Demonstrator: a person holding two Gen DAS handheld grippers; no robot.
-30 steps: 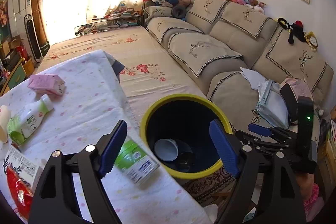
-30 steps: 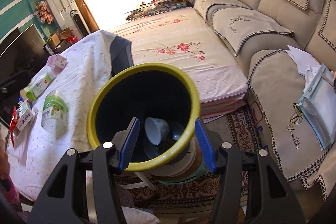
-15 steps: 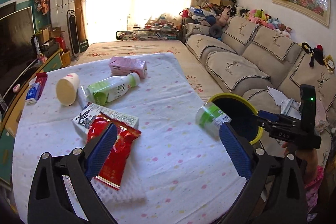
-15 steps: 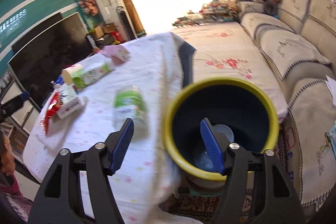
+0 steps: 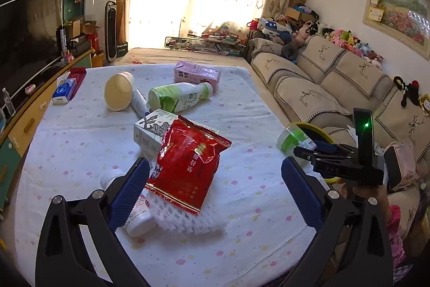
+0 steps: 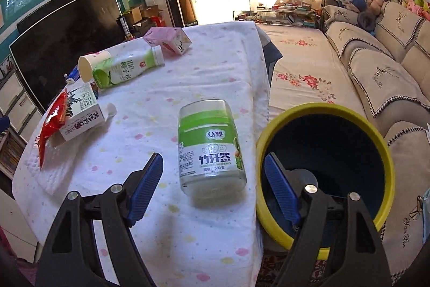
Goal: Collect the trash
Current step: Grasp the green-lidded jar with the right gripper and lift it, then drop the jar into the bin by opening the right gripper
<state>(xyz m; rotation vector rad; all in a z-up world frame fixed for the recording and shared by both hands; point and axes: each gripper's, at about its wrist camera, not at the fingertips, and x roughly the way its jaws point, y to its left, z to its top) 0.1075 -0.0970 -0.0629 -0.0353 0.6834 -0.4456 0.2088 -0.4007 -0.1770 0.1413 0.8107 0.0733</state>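
Left tool (image 5: 215,184) released, jaws just widened, empty above the red snack bag (image 5: 189,166) on the desk (image 5: 80,136). Right tool (image 6: 213,186) also just widened, empty, toothpick jar (image 6: 211,147) lying ahead near yellow-rimmed bin (image 6: 349,114).

The left gripper (image 5: 215,179) is hanging over the table (image 5: 80,141), tilted downward, its jaws spread wide with nothing pressed between the blue pads (image 5: 129,190). The right gripper (image 6: 212,187) is angling down at the table's edge nearest the sofa side, its jaws having just been opening, no pad touching anything. Seen from the left, a hand (image 5: 362,191) is gripping it from below.
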